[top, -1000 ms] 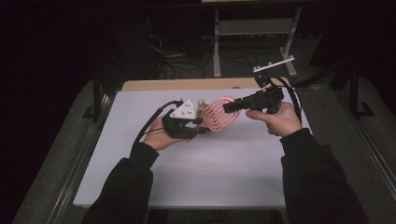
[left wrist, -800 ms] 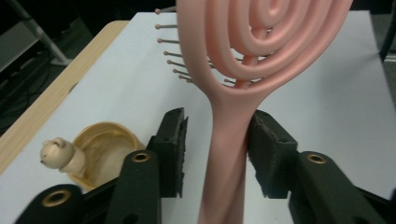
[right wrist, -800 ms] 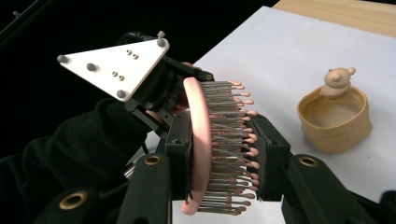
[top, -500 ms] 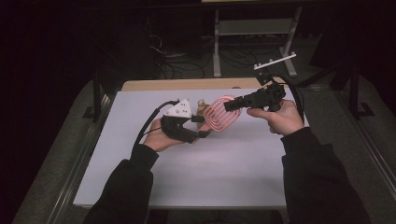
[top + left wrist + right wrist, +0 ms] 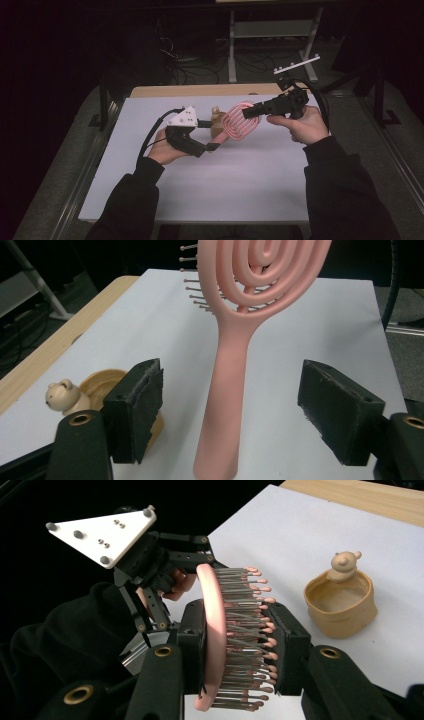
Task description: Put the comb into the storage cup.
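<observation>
My right hand-held gripper [image 5: 240, 645] clamps the pink plastic spiral hairbrush [image 5: 240, 122]; my left hand-held gripper [image 5: 230, 415], jaws just widened, straddles its handle untouching.

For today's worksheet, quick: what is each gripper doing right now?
Left gripper: open, jaws just opened, clear of the pink hairbrush handle between them.
Right gripper: closed on the hairbrush head.

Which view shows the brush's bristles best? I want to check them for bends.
The right gripper view: the bristles run side-on between its jaws. The left gripper view shows a few bristle tips behind the head. The high view shows the brush without clear bristles.
</observation>
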